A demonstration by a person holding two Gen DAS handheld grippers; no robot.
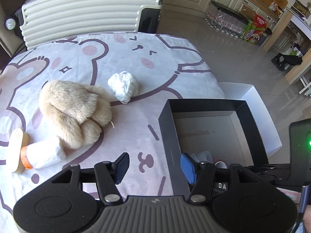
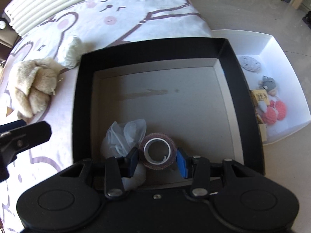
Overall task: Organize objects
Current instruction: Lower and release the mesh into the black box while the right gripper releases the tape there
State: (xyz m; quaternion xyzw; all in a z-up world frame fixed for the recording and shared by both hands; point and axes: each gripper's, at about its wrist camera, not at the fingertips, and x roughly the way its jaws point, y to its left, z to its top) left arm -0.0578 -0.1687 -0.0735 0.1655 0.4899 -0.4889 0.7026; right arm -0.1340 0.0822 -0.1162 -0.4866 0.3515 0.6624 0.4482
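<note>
My right gripper hangs low inside the black box, shut on a dark red tape roll that stands with its hole facing up. A crumpled clear plastic bag lies just left of the roll on the box floor. My left gripper is open with nothing between its blue pads; it hovers over the box's left wall and the tablecloth. On the cloth to its left lie a beige plush toy, a white yarn ball and a white-wrapped piece with an orange band.
A white tray right of the black box holds a grey knitted piece, a small doll and pink crochet pieces. A cream ribbed suitcase stands behind the table. Bottles and cartons line the far floor.
</note>
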